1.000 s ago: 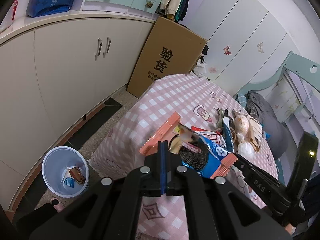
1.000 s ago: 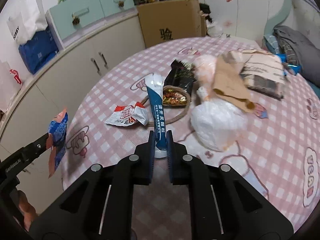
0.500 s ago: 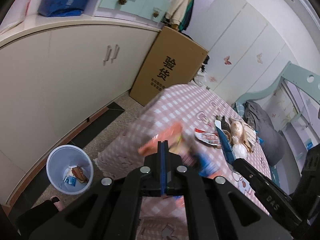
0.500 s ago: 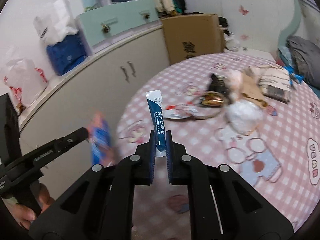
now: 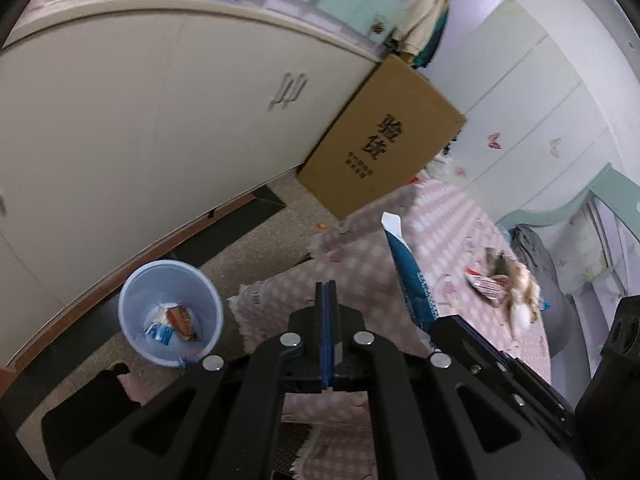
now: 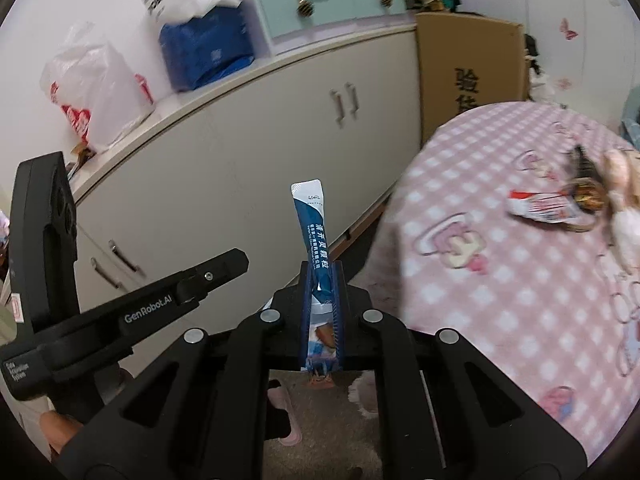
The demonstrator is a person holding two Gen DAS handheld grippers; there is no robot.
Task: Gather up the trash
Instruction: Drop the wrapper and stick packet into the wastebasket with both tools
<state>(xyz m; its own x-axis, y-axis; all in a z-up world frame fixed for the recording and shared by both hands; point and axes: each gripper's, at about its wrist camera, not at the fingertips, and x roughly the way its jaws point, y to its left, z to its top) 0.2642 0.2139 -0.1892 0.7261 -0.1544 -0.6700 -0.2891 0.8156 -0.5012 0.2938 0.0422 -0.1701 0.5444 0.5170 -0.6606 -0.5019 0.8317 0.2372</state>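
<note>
We cannot make out the motion-blurred trash pile (image 5: 508, 280) at the tabletop's far side, nor the small scraps in the bin (image 5: 170, 312), and the blue sachet's (image 6: 316, 248) lower end is hidden between the right gripper's (image 6: 320, 280) jaws.

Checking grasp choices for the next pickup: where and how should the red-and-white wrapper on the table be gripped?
The red-and-white wrapper lies flat on the pink checked tablecloth, its right end against the trash pile. Probably best to pinch its free left end, coming from above on the cabinet side, where nothing crowds it.
</note>
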